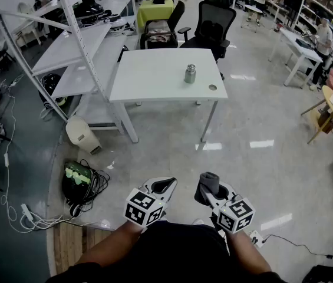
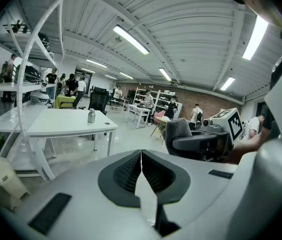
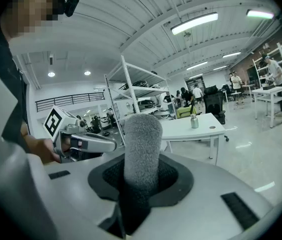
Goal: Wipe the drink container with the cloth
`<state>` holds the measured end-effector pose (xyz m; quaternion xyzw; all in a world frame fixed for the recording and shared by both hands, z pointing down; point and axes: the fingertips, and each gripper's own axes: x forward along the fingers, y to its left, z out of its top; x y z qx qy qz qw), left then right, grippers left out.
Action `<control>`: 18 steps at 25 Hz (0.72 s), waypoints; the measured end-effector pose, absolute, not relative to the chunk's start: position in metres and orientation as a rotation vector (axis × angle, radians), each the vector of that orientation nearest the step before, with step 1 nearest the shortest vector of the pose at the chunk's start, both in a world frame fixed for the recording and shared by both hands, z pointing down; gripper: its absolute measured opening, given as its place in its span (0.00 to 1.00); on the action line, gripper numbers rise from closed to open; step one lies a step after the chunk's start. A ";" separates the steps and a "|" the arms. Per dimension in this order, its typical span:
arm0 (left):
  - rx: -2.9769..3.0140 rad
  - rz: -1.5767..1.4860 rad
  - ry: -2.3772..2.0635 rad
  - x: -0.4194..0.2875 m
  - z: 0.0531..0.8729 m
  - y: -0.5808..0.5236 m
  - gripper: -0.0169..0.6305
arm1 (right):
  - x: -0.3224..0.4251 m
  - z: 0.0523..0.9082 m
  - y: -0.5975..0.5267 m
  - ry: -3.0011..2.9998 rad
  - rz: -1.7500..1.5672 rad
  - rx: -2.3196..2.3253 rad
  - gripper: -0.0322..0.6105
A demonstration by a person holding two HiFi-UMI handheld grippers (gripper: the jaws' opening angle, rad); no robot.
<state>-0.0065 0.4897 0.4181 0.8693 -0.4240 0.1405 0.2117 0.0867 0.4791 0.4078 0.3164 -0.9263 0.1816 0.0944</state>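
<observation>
Cloth (image 3: 141,139) sits clamped in right tool (image 1: 209,192), drink container (image 1: 190,73) well ahead.

Drink container (image 1: 190,73) (metal) upright on table (image 1: 154,78); grey cloth (image 1: 208,183) rolled, gripped.

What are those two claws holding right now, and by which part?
The right claw pinches a rolled grey cloth by one end; the rest sticks out past the jaws. The left claw is shut and empty.

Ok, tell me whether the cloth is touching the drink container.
Apart. Head view: the cloth sits clamped in the right gripper, with floor between it and the drink container on the table.
</observation>
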 end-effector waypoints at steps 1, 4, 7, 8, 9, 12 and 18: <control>2.415 0.387 -1.179 -0.009 0.418 0.489 0.05 | 0.085 0.408 0.479 -2.746 0.538 0.940 0.22; 2.417 0.380 -1.178 -0.013 0.418 0.487 0.05 | 0.081 0.409 0.479 -2.742 0.539 0.946 0.22; 2.425 0.382 -1.170 -0.015 0.417 0.487 0.05 | 0.078 0.410 0.480 -2.739 0.541 0.956 0.22; 2.428 0.383 -1.166 -0.016 0.417 0.488 0.05 | 0.078 0.409 0.480 -2.738 0.541 0.961 0.22; 2.431 0.384 -1.163 -0.016 0.417 0.488 0.05 | 0.077 0.409 0.480 -2.738 0.540 0.965 0.22; 2.439 0.386 -1.158 -0.018 0.416 0.487 0.05 | 0.076 0.408 0.480 -2.736 0.538 0.976 0.22; 2.449 0.380 -1.145 -0.024 0.415 0.487 0.05 | 0.069 0.409 0.481 -2.742 0.631 1.002 0.22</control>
